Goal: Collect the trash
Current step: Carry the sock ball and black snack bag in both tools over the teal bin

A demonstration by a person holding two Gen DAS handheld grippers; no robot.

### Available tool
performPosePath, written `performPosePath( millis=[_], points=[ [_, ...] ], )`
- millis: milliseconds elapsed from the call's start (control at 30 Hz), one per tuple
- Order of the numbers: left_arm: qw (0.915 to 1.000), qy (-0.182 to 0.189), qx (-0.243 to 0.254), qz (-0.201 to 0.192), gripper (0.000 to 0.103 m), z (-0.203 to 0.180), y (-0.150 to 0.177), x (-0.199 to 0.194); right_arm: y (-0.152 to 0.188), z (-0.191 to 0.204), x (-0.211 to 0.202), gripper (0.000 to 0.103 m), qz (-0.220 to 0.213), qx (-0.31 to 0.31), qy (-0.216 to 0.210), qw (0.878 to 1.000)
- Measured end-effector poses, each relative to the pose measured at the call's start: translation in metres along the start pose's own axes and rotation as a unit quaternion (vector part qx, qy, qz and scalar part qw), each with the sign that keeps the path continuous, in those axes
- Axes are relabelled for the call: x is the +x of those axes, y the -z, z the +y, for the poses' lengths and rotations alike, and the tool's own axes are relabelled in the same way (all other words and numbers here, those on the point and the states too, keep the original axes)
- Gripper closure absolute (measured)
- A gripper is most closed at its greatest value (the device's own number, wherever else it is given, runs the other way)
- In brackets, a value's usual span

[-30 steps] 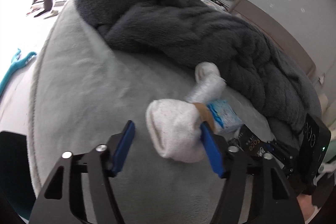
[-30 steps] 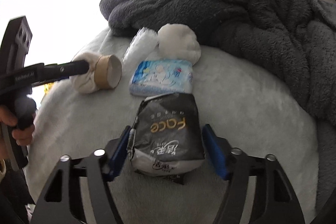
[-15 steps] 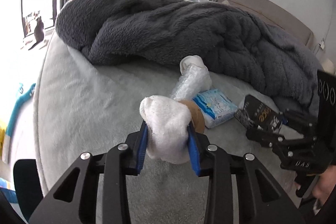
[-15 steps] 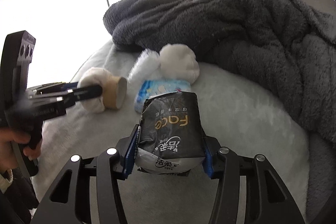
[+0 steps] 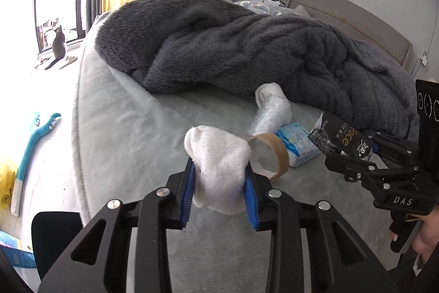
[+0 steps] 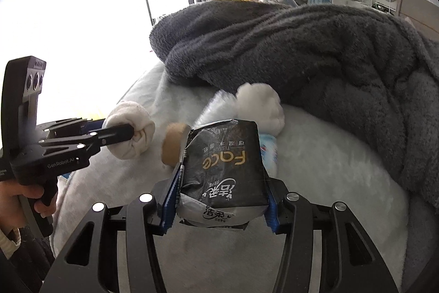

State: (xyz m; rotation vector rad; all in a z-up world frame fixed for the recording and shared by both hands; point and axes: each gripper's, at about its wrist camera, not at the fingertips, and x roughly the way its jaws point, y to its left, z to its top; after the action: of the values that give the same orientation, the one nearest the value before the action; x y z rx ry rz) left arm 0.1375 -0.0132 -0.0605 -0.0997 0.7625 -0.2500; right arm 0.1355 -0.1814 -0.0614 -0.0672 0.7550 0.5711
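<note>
My left gripper (image 5: pixel 219 183) is shut on a white sock (image 5: pixel 219 158) and holds it above the grey bed (image 5: pixel 123 122); it also shows in the right wrist view (image 6: pixel 129 135). My right gripper (image 6: pixel 219 199) is shut on a black tissue pack (image 6: pixel 222 166), lifted off the bed; the pack also shows in the left wrist view (image 5: pixel 343 139). On the bed lie a cardboard tube (image 5: pixel 270 158), a blue tissue pack (image 5: pixel 297 144), a crumpled clear plastic wrap (image 5: pixel 270 114) and a second white sock ball (image 6: pixel 260 106).
A dark grey fleece blanket (image 5: pixel 247 51) is heaped across the back of the bed. A teal toy (image 5: pixel 35 133) lies on the floor to the left. A cat (image 5: pixel 59 45) sits by the window. A headboard (image 5: pixel 356 15) stands at the back right.
Both grippers closed, the left on the white sock, the right on the black tissue pack, and lifted them off the bed. The cardboard tube stayed on the bed.
</note>
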Motion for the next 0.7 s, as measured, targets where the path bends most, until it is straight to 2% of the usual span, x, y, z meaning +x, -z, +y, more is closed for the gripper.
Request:
performPosePath(
  millis=[500, 700],
  points=[
    [0.9990, -0.035, -0.005, 0.026, 0.068, 0.054, 0.011, -0.017, -0.031, 0.054, 0.016, 0.051, -0.016, -0.019, -0.019, 1.000],
    [0.9992, -0.031, -0.020, 0.011, 0.069, 0.078, 0.011, -0.036, -0.044, 0.086, 0.025, 0.051, -0.018, -0.032, -0.032, 0.999]
  ],
)
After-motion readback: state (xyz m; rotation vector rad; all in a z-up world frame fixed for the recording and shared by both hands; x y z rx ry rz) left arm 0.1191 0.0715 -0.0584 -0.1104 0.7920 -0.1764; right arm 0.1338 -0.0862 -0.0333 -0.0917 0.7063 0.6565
